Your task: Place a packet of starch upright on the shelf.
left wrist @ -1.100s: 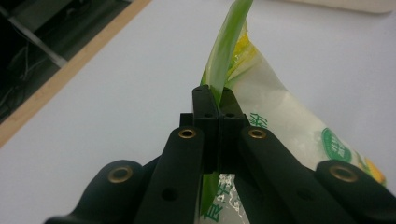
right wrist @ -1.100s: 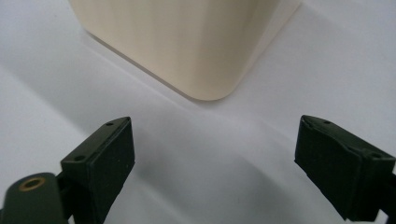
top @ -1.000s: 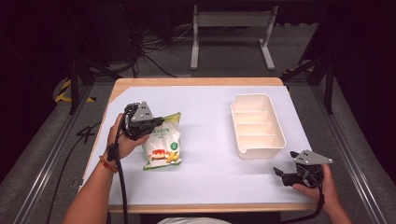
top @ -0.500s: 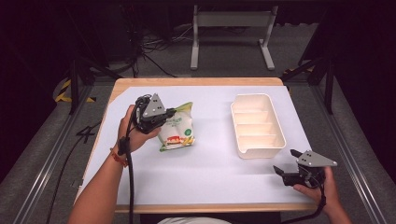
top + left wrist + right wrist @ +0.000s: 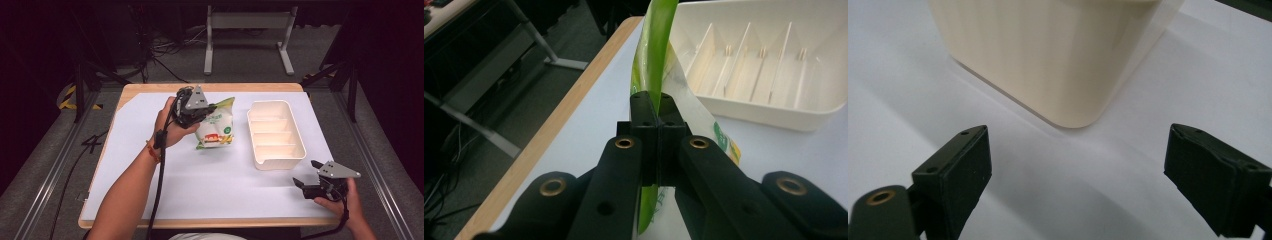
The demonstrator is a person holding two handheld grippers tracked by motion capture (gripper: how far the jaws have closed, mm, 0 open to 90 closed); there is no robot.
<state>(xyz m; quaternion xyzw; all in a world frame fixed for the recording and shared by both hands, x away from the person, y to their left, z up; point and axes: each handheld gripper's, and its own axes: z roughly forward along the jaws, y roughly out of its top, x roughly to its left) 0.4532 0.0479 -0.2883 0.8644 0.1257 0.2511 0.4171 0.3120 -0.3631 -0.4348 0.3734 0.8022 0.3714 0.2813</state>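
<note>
A snack bag (image 5: 216, 127), white with a green top edge, hangs above the table just left of the cream divided tray (image 5: 276, 134). My left gripper (image 5: 212, 107) is shut on the bag's green top seam; in the left gripper view the jaws (image 5: 654, 107) pinch the green edge (image 5: 655, 45), with the tray (image 5: 769, 60) right behind it. My right gripper (image 5: 306, 174) rests at the table's front right corner, open and with nothing in it. In the right gripper view its gripper (image 5: 1075, 165) faces the tray's near rounded corner (image 5: 1058, 55).
The white table sheet (image 5: 215, 185) lies bare in front of the bag and tray. A wooden table edge (image 5: 210, 87) runs along the back. Metal frame legs (image 5: 247, 37) and cables stand on the floor beyond.
My left gripper lifted the bag off the table and carried it to the right, up close to the tray. The right gripper stayed put.
</note>
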